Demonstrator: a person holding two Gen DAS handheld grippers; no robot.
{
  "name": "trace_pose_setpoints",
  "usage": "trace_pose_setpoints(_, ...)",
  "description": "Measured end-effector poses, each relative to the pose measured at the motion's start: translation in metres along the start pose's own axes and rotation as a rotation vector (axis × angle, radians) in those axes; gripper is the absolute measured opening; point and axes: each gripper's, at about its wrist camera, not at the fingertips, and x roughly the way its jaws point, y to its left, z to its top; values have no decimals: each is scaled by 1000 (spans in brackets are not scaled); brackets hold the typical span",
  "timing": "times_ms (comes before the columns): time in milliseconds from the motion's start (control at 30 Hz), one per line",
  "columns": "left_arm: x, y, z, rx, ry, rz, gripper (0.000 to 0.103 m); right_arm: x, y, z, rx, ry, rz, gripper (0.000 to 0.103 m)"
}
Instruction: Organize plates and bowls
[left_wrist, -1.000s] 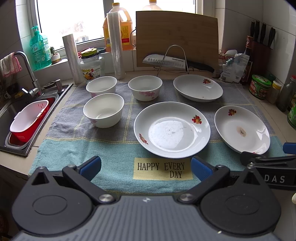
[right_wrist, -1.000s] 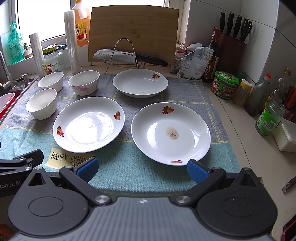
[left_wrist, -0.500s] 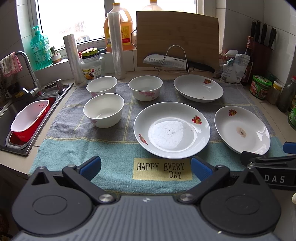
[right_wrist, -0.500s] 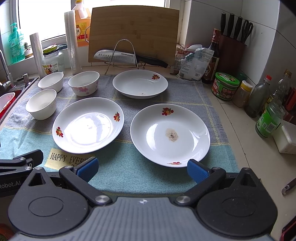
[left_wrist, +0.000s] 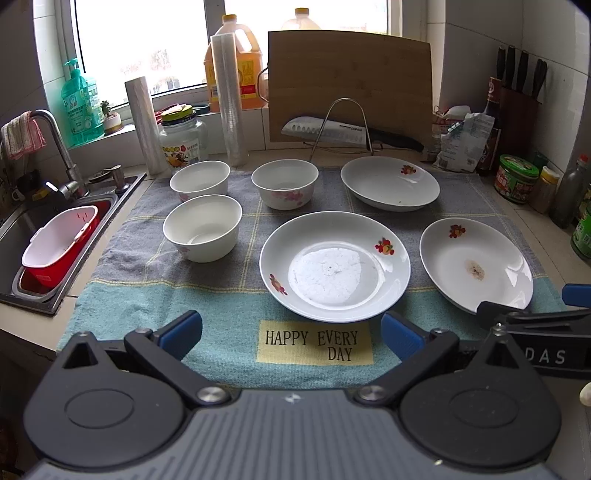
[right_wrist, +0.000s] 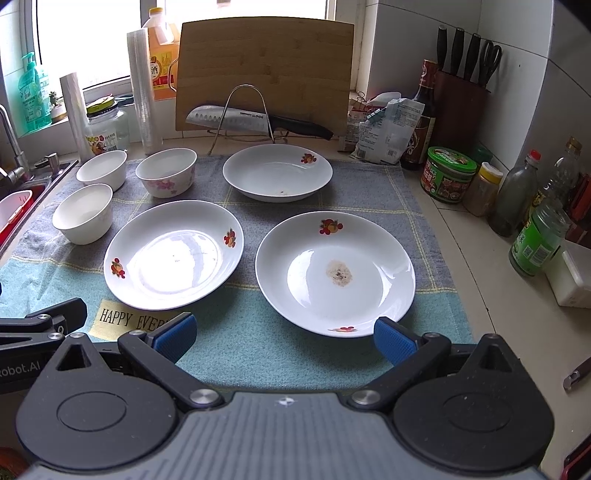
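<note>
- Risk: stained plate (right_wrist: 334, 271) is lying flat on the towel (right_wrist: 258, 354); a claw pinching its thin rim could be slipping and chipping it.
- Right claw (right_wrist: 282, 334) is hovering released at that plate's near rim.
- Left claw (left_wrist: 291, 330) is hovering released, near the middle plate (left_wrist: 334, 266); three bowls (left_wrist: 202, 227) are sitting left of it.

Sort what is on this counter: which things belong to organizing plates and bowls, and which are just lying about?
Job: three plates; three bowls.
Lying about: knife, cutting board, green-lidded jar.
</note>
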Motion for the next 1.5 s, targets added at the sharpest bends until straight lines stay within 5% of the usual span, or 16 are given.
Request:
trace_pose_setpoints(900, 14, -23, 0, 68, -40, -107, 102, -2, -49, -26, -21, -152, 36, 103)
trace_pose_setpoints(1500, 90, -55, 42, 179, 6, -234, 102, 91, -75, -51, 33, -9, 47, 103)
